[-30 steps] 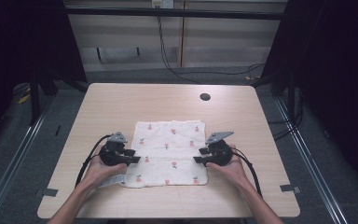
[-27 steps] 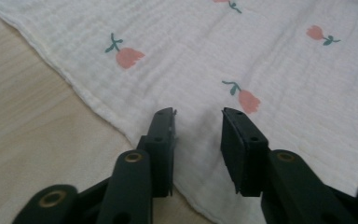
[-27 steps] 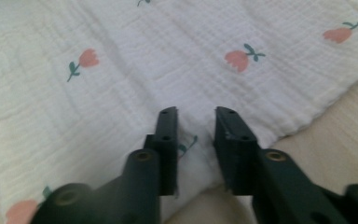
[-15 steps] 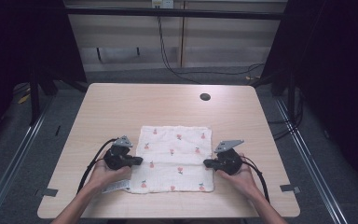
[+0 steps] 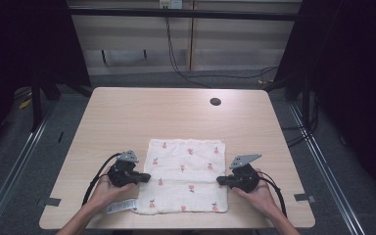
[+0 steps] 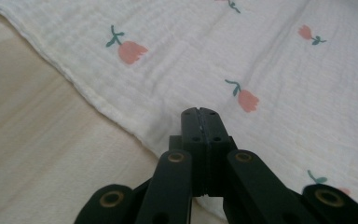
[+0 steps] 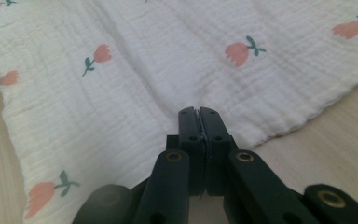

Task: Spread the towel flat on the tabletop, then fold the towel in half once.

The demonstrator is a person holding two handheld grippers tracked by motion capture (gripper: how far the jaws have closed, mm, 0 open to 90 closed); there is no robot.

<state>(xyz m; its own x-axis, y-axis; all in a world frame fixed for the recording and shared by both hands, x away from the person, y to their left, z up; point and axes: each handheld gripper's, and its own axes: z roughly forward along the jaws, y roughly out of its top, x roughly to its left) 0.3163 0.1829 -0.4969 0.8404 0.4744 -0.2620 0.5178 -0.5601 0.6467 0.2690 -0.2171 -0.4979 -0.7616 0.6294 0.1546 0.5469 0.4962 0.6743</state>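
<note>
High view: tulip-print muslin cloth [image 5: 186,175] lies flat on the table's [image 5: 127,112] near half, left gripper [image 5: 144,177] and right gripper [image 5: 221,180] at its side edges.
Left gripper view: jaws pressed together, nothing visibly pinched; hem [image 6: 98,100] beside.
Right gripper view: jaws pressed together over the cloth.
Handling: probably light, limp; grip hems or corners.

cloth [image 5: 186,174]: soft white fabric with a crinkly, bumpy weave; matt; small pink flowers with green stems printed on it; a thicker stitched hem along the edge.
bench [image 5: 142,115]: pale wood look with fine grain lines; smooth and matt all around the cloth.
left tool [image 6: 200,122]: black plastic, matt, with small brass-coloured metal rings at its joints, at the cloth's edge.
right tool [image 7: 199,120]: the same matt black plastic and brassy rings.
label [image 5: 121,206]: thin white tag at the cloth's near corner.
</note>
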